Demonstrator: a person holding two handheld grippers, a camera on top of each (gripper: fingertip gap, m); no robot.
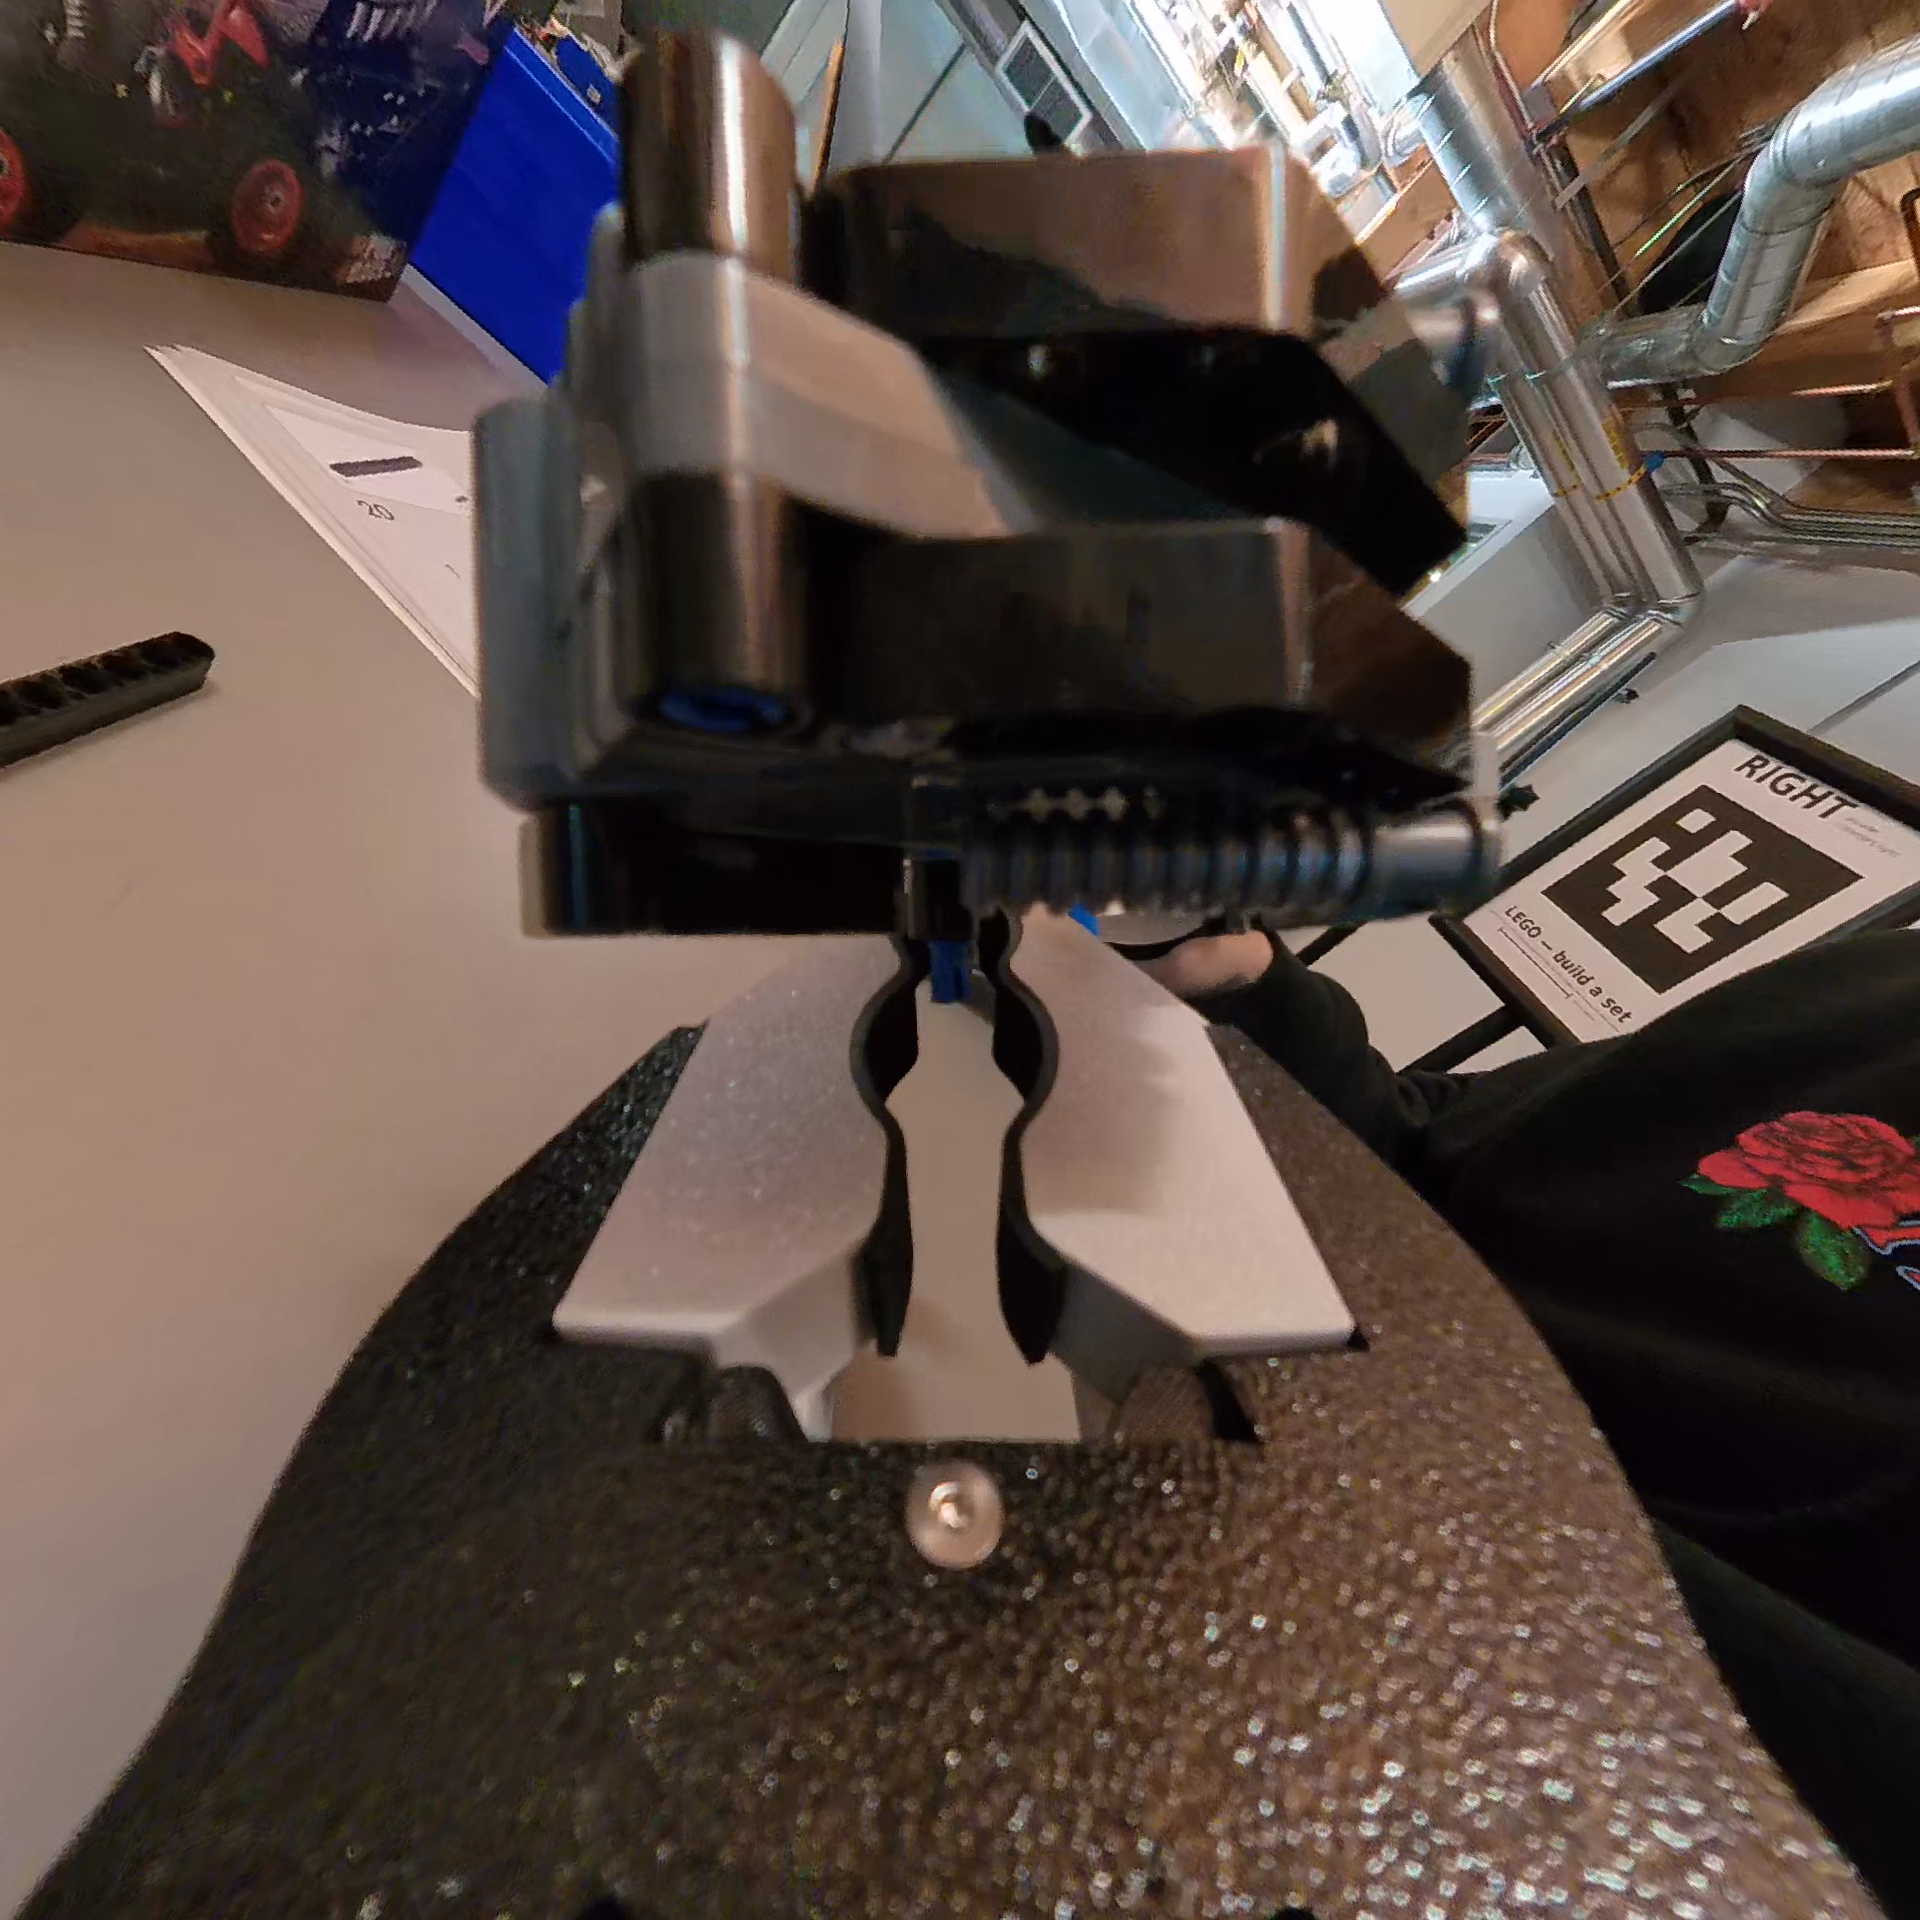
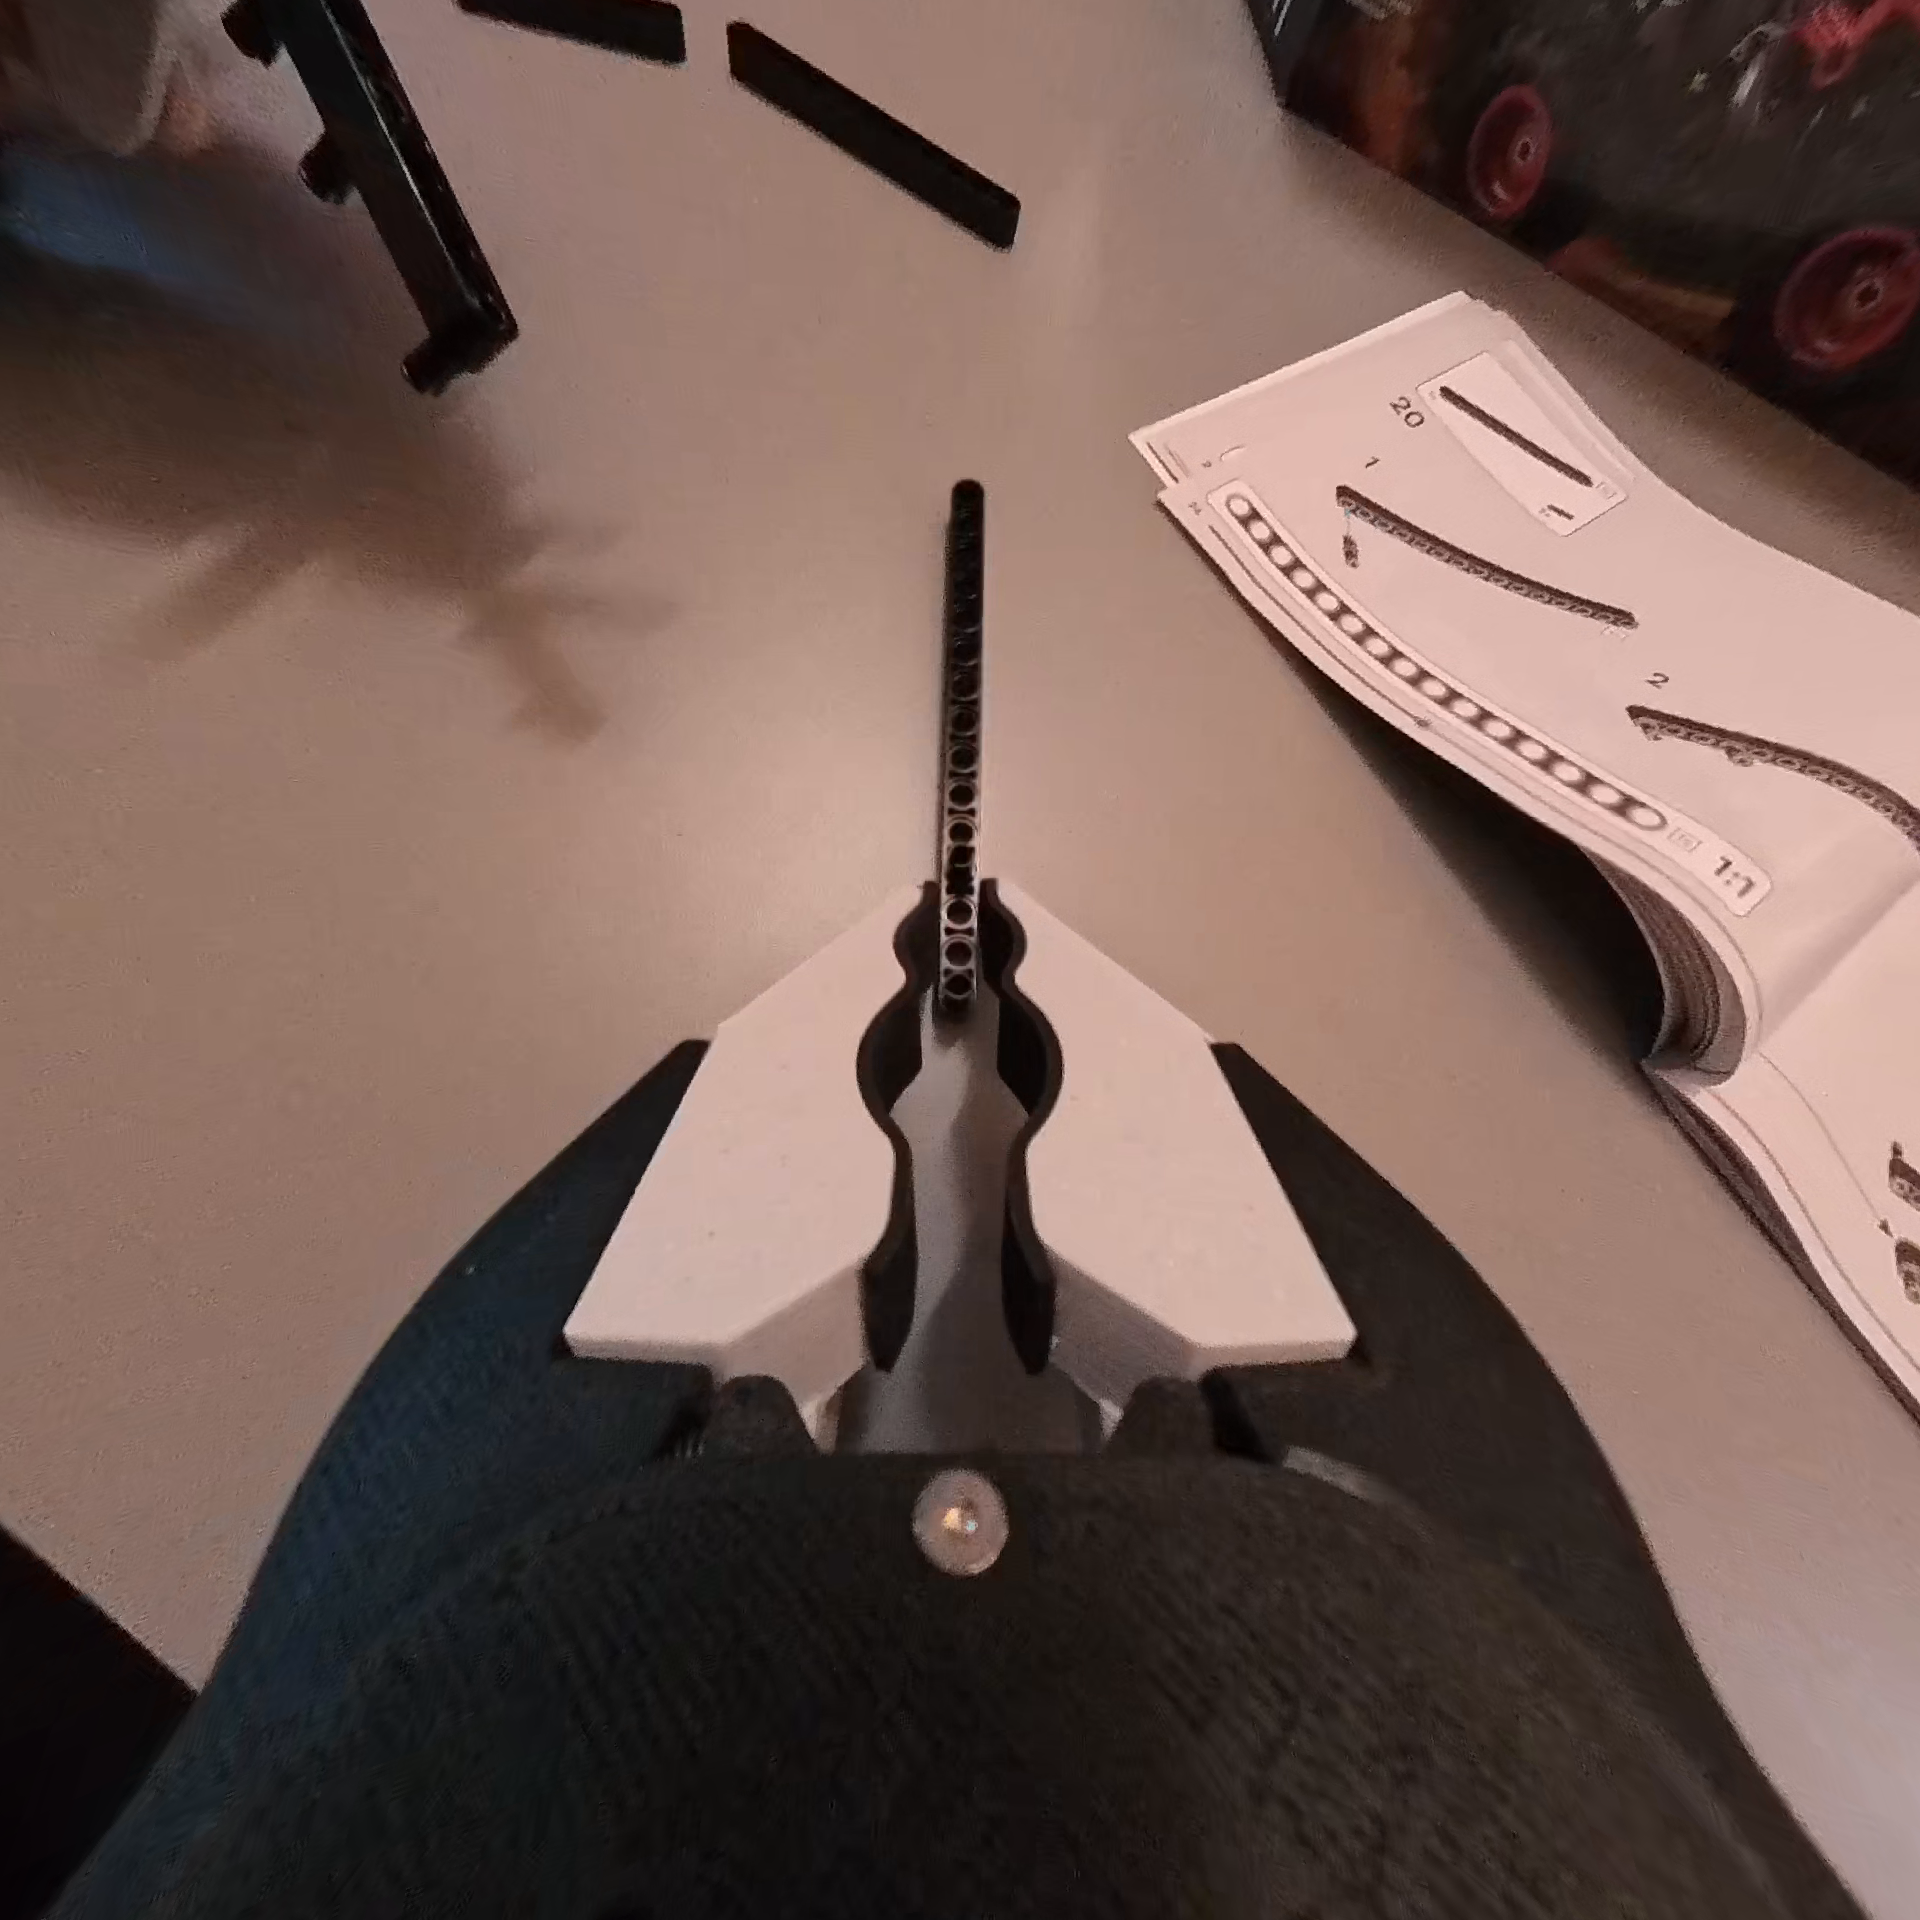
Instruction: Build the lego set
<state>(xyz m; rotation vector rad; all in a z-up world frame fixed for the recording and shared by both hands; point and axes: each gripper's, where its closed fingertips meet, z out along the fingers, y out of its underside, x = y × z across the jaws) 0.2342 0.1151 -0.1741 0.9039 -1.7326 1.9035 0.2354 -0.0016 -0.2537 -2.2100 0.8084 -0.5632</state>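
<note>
My right gripper (image 2: 958, 935) clamps a long black beam (image 2: 961, 707) pointing straight ahead; my left gripper (image 1: 951, 961) pinches the black-and-grey assembly (image 1: 935, 540) by a blue pin (image 1: 948, 971).

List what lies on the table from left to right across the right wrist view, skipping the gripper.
Black frame piece → flat black beam → long holed beam held in the right gripper → open instruction booklet → set box.

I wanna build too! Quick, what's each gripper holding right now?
Left gripper: shut on the black and grey assembly, gripping it from below.
Right gripper: shut on one end of the long black beam.
</note>
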